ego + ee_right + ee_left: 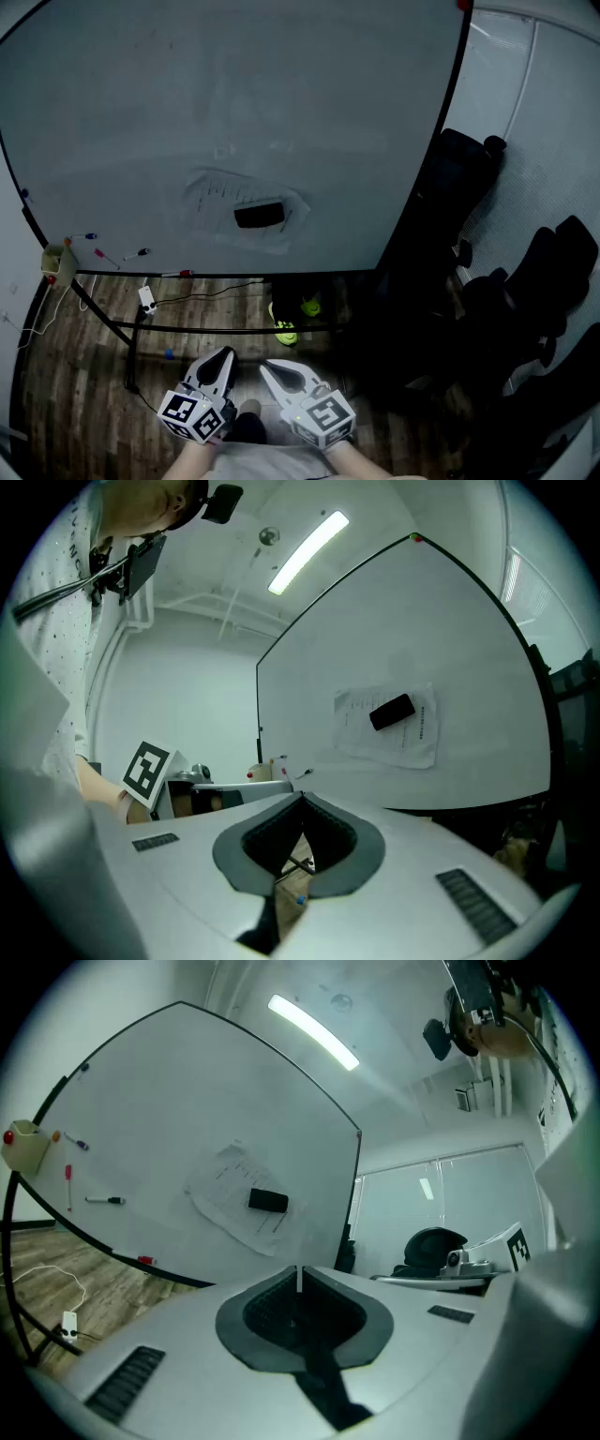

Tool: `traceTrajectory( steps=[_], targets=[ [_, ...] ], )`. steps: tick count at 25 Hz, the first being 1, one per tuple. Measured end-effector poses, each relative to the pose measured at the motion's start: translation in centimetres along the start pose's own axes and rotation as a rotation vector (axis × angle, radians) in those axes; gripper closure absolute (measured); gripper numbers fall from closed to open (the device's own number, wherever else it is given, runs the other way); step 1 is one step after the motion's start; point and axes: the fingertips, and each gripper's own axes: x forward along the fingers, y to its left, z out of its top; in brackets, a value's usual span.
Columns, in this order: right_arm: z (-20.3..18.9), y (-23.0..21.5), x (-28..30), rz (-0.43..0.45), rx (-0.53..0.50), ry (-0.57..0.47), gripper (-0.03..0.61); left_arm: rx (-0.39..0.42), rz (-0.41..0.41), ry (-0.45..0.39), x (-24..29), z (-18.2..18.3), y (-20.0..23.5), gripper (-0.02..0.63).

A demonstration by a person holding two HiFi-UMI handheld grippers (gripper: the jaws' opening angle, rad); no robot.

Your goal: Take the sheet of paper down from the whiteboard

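White board, dark trim, one splash of neon

The whiteboard [234, 94] is white with a black frame; the paper [211, 202] is white with faint grey print, the block [259, 216] black. The left gripper [225, 354] and right gripper [265, 367] are light grey, with cubes in black-and-white squares. The floor [66, 394] is brown wood-grain, the shoes [284, 331] neon yellow-green and the chairs [553, 281] black.

White sheet of paper [211, 199], faint printed lines, flat against whiteboard [234, 103], slightly skewed, edges rippled. Just left of and below frame centre in head view. Pinned mid-sheet under black block [259, 216]. Whiteboard upright, dark-framed, filling upper left of frame.
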Motion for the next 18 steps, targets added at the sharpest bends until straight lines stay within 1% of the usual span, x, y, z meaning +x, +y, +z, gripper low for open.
traceTrajectory(
  steps=[7, 10, 14, 16, 18],
  targets=[
    [-0.9, 0.1, 1.4, 0.004, 0.02, 0.008, 0.56, 0.002, 0.004, 0.029, -0.4, -1.1, 1.2, 0.597],
    [-1.0, -0.7, 3.0, -0.007, 0.018, 0.015, 0.56, 0.012, -0.001, 0.04, 0.3, -1.3, 2.6, 0.597],
    [0.1, -2.1, 5.8, -0.019, -0.081, 0.026, 0.56, 0.006, -0.005, 0.03, 2.7, 0.0, 5.9, 0.597],
    [1.2, -3.4, 7.2, -0.044, -0.169, 0.041, 0.56, 0.022, -0.02, 0.018, 4.3, 1.2, 7.2, 0.597],
    [2.5, -5.1, 8.8, -0.096, -0.264, 0.061, 0.56, 0.053, -0.036, 0.009, 6.0, 2.4, 8.4, 0.597]
  ],
)
